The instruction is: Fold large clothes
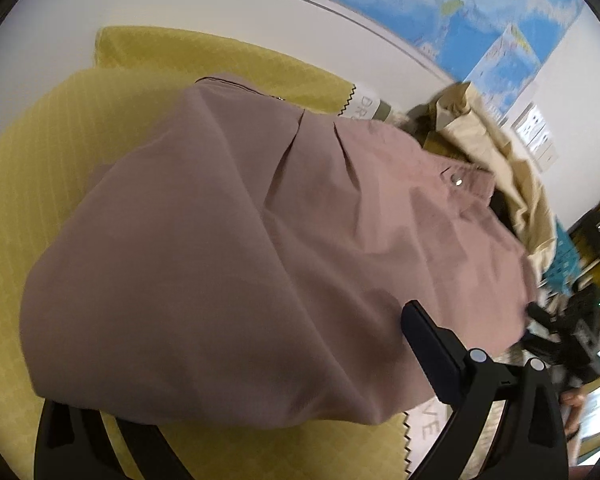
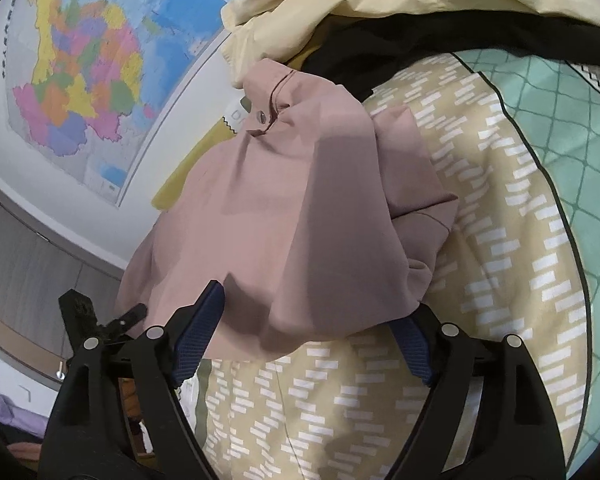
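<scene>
We see the folded pink garment (image 1: 236,248) lying on the yellow cloth (image 1: 40,152), our left gripper (image 1: 236,392) with fingers spread wide over its near edge, our right gripper (image 2: 308,332) gaping around its hem, clamping nothing.

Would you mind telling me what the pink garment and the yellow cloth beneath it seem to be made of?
The pink garment looks like thin, matte woven fabric, perhaps a cotton blend: it creases softly and carries a metal snap. The yellow cloth seems a thicker textile with a woven diamond pattern and pinked edge.
</scene>
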A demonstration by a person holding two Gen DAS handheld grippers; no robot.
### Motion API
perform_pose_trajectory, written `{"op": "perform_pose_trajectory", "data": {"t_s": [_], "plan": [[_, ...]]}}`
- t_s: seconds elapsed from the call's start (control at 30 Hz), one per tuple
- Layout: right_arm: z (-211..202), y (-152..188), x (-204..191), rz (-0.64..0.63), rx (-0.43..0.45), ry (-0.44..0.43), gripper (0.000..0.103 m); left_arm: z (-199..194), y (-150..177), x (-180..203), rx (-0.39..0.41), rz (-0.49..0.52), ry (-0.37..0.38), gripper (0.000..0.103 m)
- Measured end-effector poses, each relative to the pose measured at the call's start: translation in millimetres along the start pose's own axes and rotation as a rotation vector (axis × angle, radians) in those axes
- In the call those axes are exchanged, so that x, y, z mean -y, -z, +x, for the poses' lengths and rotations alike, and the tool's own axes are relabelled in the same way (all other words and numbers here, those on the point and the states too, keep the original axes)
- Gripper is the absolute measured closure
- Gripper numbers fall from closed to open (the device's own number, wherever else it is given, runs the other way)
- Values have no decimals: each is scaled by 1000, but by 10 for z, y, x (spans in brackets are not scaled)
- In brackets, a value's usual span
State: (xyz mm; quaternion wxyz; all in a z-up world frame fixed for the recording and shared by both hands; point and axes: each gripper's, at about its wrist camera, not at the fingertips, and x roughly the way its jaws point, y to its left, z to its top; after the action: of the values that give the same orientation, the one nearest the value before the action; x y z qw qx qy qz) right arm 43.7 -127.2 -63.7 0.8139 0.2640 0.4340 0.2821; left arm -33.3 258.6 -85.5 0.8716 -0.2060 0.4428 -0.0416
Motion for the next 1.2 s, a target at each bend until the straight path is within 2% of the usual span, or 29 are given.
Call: {"op": "perform_pose_trajectory", "data": {"t_s": [0.17, 0.33, 0.77, 0.83, 1.03, 1.2], "plan": [[3, -24, 35, 34, 21, -11, 20, 34, -36, 3, -1, -9, -14, 7], [140, -110, -67, -1, 49, 13, 13, 59, -50, 36, 2, 7, -33, 7], [439, -325, -179, -23, 79, 20, 13, 163, -126, 91, 20, 23, -73, 7], [465, -354, -183, -19, 75, 11, 14, 183, -141, 102, 24, 27, -79, 7], [530, -445, -162, -6, 54, -2, 32, 237, -201, 98, 31, 16, -86, 8], [590, -512, -137, 11, 64, -36, 27, 306, -275, 92, 40, 5, -75, 7]]}}
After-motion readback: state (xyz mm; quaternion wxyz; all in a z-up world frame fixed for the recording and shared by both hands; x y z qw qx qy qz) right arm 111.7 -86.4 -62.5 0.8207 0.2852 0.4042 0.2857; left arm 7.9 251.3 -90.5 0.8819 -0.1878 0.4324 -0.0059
